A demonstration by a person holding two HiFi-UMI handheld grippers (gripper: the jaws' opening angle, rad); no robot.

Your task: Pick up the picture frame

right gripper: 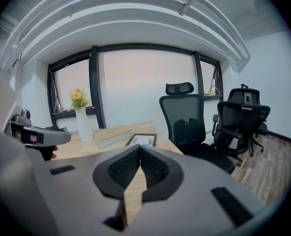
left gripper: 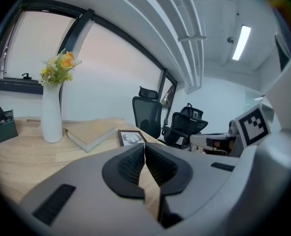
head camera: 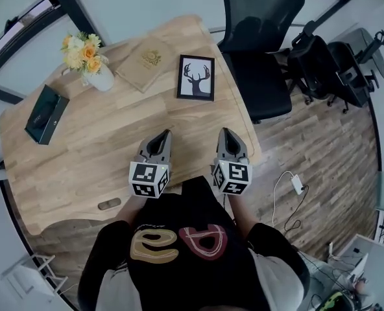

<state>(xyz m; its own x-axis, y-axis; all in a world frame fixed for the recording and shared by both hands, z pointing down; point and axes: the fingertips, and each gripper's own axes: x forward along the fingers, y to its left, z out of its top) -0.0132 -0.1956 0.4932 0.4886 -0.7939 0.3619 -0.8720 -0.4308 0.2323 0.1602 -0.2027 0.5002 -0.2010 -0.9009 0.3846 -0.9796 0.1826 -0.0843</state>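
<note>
Here the picture frame point(head camera: 196, 77) lies lengthwise away from the person.

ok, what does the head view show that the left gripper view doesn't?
Head view only: the charger and cable on the floor, and the person's shirt. Left gripper view only: the ceiling light, the windows, and the left gripper with its jaws shut and empty. Both: frame, vase, book, chair.
</note>
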